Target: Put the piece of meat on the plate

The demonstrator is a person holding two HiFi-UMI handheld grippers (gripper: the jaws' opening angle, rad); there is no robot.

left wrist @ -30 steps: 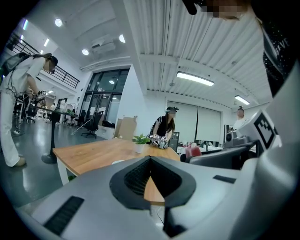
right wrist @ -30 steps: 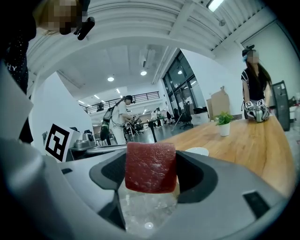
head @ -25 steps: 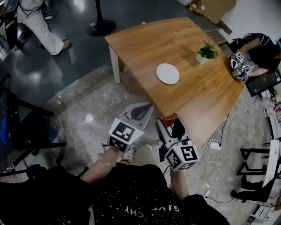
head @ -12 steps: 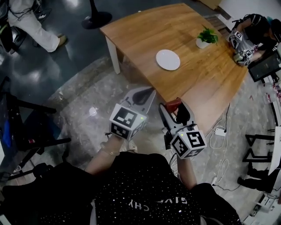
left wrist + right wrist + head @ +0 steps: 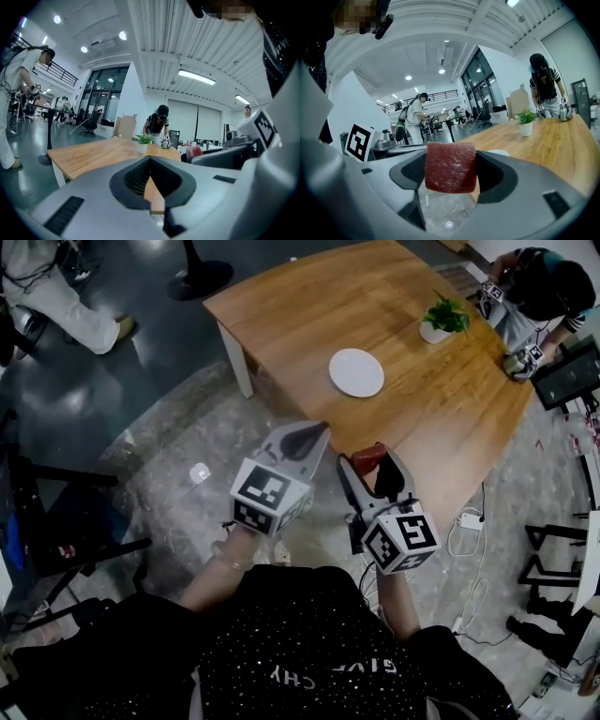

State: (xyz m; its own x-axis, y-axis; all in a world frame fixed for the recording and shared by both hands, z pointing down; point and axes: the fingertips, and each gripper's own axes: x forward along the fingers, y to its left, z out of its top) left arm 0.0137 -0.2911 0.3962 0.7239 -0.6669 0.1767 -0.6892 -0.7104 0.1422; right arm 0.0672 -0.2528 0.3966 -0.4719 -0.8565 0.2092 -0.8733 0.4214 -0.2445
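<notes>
The right gripper (image 5: pixel 370 461) holds the dark red square piece of meat (image 5: pixel 450 167) tight between its jaws, at the near edge of the light brown wooden table (image 5: pixel 309 315). The left gripper (image 5: pixel 306 437) is just beside it, with its jaws pressed together on nothing. The round white plate (image 5: pixel 356 372) lies on the table, well apart from the meat, near a small green plant in a white pot (image 5: pixel 440 322).

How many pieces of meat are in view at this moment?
1. The meat is held in the right hand-held gripper, by the table's near edge; the plate is bare. None seems hidden.
</notes>
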